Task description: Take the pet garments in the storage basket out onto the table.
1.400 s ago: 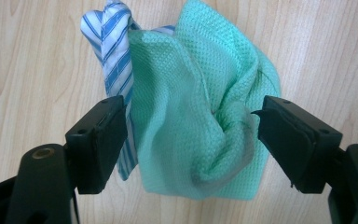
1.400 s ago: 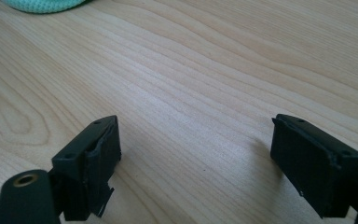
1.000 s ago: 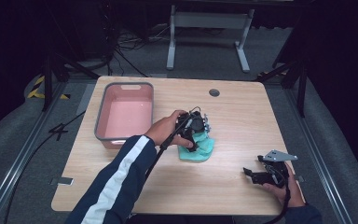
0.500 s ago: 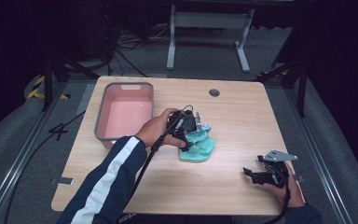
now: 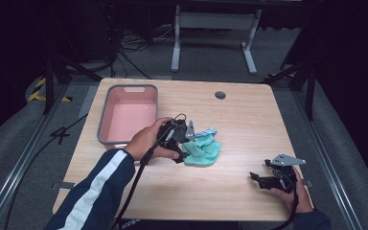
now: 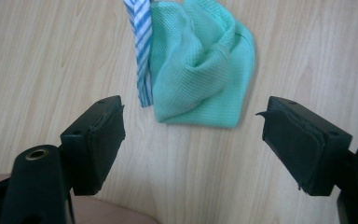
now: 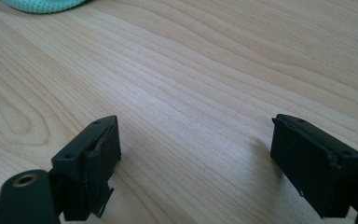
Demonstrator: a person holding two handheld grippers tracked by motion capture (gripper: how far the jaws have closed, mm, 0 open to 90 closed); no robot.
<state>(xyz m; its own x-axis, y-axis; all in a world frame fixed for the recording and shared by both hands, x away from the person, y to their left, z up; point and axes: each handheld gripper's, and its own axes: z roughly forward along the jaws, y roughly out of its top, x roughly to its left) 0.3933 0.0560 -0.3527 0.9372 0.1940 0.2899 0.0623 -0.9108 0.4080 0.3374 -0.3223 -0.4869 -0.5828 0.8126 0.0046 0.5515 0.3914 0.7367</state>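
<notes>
My left tongs hover low over the counter, just at the near-left edge of the crumpled green cloth. Seen along them in the left gripper view, these tongs stand wide apart with nothing between the pads, only bare wood, and the green cloth lies just beyond the tips, not touched by either pad. A blue-and-white striped cloth lies against one side of the green one, its narrow end pointing towards me; in the high view the striped cloth peeks out at the far edge of the green heap.

My right tongs rest in my right hand near the front right corner of the counter, well apart from the cloths. In the right gripper view these tongs are also spread open over bare wood, empty, with a sliver of the green cloth at the top edge.

A pink tub with a grey rim sits on the counter to the left of my left hand, close beside it.
</notes>
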